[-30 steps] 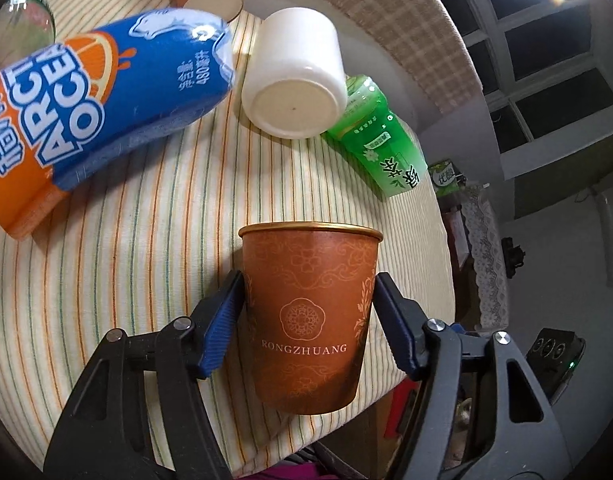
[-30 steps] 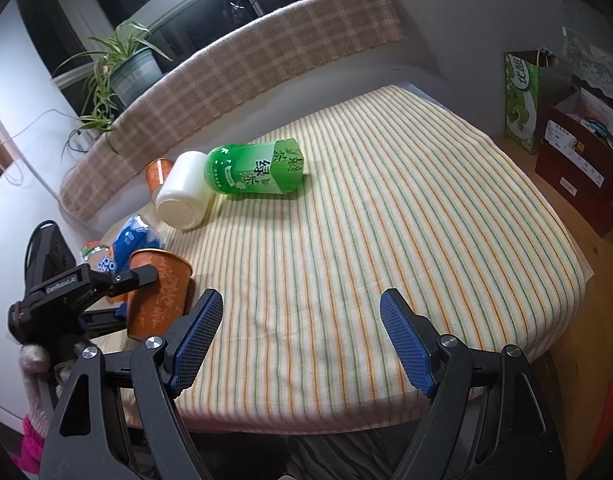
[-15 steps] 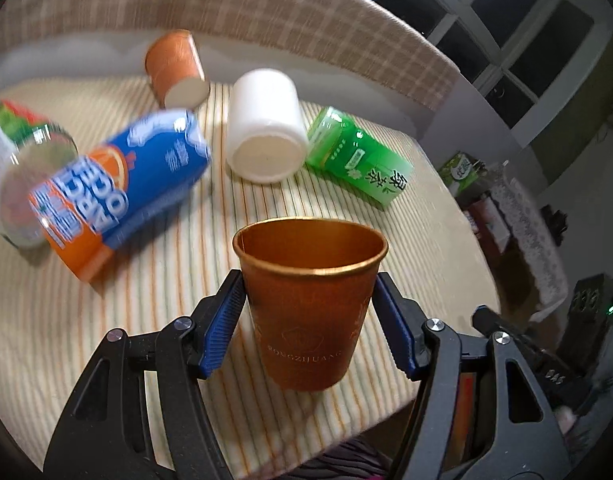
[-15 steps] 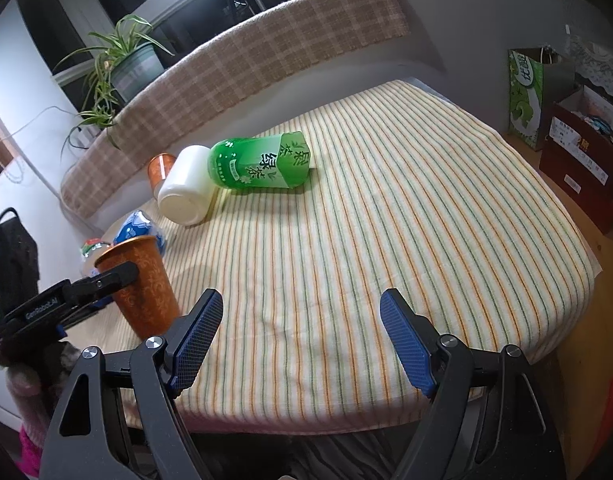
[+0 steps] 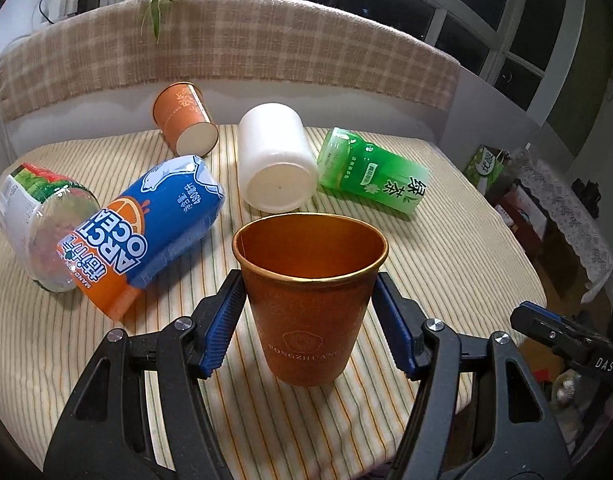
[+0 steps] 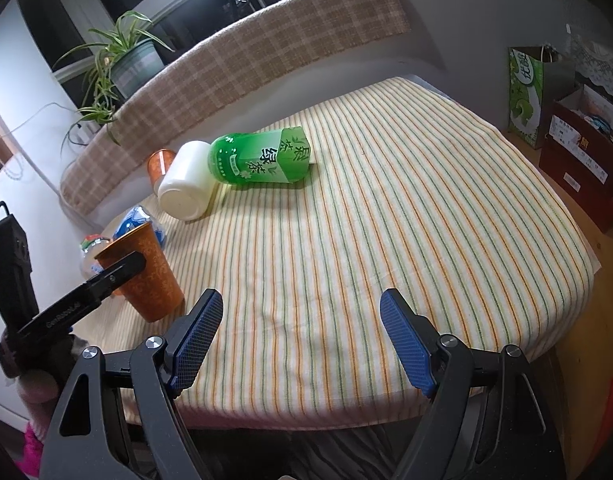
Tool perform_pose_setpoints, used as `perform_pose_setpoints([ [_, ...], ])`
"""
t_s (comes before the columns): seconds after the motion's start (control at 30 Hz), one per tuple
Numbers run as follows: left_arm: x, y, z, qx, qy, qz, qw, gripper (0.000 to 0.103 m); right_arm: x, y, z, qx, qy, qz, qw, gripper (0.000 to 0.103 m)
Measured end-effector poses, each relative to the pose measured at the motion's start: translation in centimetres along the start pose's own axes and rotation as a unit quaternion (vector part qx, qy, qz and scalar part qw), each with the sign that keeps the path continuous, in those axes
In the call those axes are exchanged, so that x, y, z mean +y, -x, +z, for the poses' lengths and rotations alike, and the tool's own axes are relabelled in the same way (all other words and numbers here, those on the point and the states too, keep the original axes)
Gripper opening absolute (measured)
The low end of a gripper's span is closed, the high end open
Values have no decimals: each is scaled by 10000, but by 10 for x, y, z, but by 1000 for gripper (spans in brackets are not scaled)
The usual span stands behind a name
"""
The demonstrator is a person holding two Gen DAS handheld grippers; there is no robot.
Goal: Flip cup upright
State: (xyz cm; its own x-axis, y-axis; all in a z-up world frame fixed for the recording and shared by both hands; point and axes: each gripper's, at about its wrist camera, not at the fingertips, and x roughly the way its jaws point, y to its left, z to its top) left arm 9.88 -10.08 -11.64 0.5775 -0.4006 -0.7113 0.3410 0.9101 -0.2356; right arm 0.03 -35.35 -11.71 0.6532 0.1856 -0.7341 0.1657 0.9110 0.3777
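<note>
While the left tongs (image 5: 309,320) close their blue pads on either side of the orange paper cup (image 5: 309,300), the cup stands mouth-up between them, its base down on the striped cloth of the bench (image 5: 446,240); whether the pads press the wall or merely touch it is hard to tell, but they sit flush against both sides. Seen from the right wrist, the same cup (image 6: 142,276) stands upright near the bench edge, far to the left of the right tongs (image 6: 300,340), with one black finger of the left tool crossing its upper wall. The right tongs are spread wide with nothing between their pads, hovering over the near edge of the cloth. Beyond the held cup lie five other things on their sides: a blue and orange can (image 5: 146,232) ahead and to the left, a clear glass jar (image 5: 42,224) further left, a second orange cup (image 5: 184,118) behind the can, a white cup (image 5: 276,166) straight ahead with its base facing the camera, and a green tea bottle (image 5: 374,178) ahead to the right, just beside the white cup.
</note>
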Motion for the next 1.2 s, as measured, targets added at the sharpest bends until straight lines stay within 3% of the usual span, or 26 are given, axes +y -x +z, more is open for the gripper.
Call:
perform_pose_setpoints([
  [0.8, 0, 8, -22, 266, 41, -316, 9991, 67, 13, 0, -3, 21, 120, 18, 9999, 81],
  [1.2, 3, 8, -32, 447, 121, -443, 9979, 81, 22, 3, -4, -42, 243, 28, 9997, 81],
])
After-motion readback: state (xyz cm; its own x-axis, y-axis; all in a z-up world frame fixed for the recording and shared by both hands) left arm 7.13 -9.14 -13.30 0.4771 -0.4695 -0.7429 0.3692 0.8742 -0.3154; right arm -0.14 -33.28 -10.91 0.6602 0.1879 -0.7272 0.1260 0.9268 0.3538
